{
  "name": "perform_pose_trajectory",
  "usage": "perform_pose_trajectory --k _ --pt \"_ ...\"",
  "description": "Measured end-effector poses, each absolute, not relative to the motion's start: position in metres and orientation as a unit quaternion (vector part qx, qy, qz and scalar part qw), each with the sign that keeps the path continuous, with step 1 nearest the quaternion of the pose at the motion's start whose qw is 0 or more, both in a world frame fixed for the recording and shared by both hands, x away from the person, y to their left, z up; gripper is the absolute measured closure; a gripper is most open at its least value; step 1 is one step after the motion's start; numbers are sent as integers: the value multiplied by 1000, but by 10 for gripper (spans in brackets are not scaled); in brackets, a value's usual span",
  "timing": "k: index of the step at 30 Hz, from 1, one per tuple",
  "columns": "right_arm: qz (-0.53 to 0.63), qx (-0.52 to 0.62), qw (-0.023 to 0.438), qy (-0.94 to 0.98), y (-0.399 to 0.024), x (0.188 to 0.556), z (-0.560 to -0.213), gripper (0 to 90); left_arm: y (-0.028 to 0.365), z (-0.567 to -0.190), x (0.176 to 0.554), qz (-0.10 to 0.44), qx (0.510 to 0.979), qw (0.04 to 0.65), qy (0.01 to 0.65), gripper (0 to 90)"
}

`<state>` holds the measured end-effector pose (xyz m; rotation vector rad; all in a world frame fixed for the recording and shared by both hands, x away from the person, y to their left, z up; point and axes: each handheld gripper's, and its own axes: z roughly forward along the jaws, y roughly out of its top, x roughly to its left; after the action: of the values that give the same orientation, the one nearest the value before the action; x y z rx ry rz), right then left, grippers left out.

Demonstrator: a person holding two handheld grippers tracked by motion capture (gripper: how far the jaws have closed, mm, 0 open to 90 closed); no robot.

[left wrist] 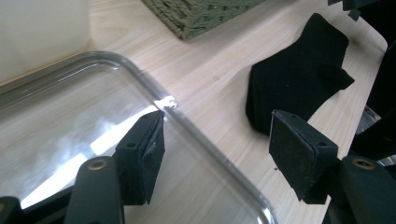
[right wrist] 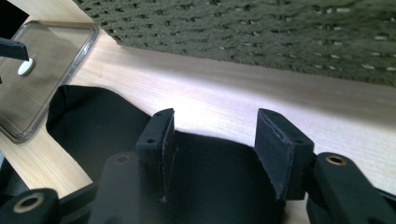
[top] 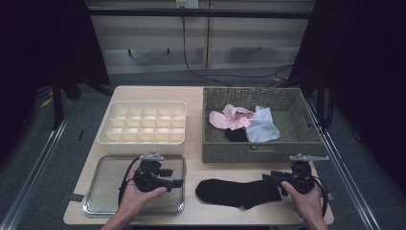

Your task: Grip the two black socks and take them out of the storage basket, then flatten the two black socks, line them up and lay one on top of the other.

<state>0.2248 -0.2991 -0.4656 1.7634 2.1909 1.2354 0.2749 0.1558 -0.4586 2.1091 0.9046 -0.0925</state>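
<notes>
- Left gripper (top: 178,182): jaws stand apart with nothing between the pads; in the left gripper view, bare tray rim and table show through the gap (left wrist: 215,154). Released.
- It hovers over the right edge of the clear tray (top: 103,191), pointing toward the black sock (top: 237,192); the person's left hand (top: 136,196) cups it from below.
- Right gripper (top: 269,178): jaws also parted, not pressed on anything. In the right gripper view (right wrist: 212,149) the sock's dark cloth (right wrist: 93,126) lies under and between the jaws, but the pads do not pinch it. Released.
- The right hand (top: 306,201) holds that gripper at the sock's right end, close to it.
- Black sock: lies flat on the wooden table (top: 191,163), between the two grippers, just right of the tray. In the left gripper view (left wrist: 299,79) it sits beyond the tray rim (left wrist: 196,135), apart from it.
- Woven basket (top: 210,143): directly behind the sock, near it but not touching. Inside lie a pink cloth (top: 230,117), a pale blue cloth (top: 263,125) and a dark item (top: 236,135).
- Cream divided organiser (top: 107,139): left of the basket, behind the tray, well apart from the sock.
</notes>
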Motion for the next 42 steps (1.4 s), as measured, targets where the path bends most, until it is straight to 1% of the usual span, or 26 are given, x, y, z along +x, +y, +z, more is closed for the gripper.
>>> perform_pose_trajectory --k 7,10,13,23,27,28,35,37,42 --pt "410 560 39 719 -293 226 -457 483 179 -463 275 -32 828 415 375 347" --pt "412 556 36 721 -291 226 -454 465 184 -461 274 -31 824 421 379 329" --pt "414 553 37 722 -289 228 -452 452 186 -463 274 -27 826 415 380 325" --pt "419 541 34 728 -279 235 -438 485 202 -464 273 -22 821 416 390 324" --pt "423 533 33 732 -276 239 -433 506 211 -466 276 -16 812 421 404 324" --pt "424 533 34 731 -274 240 -431 526 211 -466 276 -14 812 419 406 323" --pt "434 516 35 737 -268 245 -417 524 218 -463 278 -7 802 429 415 322" --pt "430 512 33 743 -266 246 -412 496 219 -463 278 -5 800 434 415 307" --pt "439 499 31 747 -260 249 -398 508 221 -464 278 -4 801 433 414 305"
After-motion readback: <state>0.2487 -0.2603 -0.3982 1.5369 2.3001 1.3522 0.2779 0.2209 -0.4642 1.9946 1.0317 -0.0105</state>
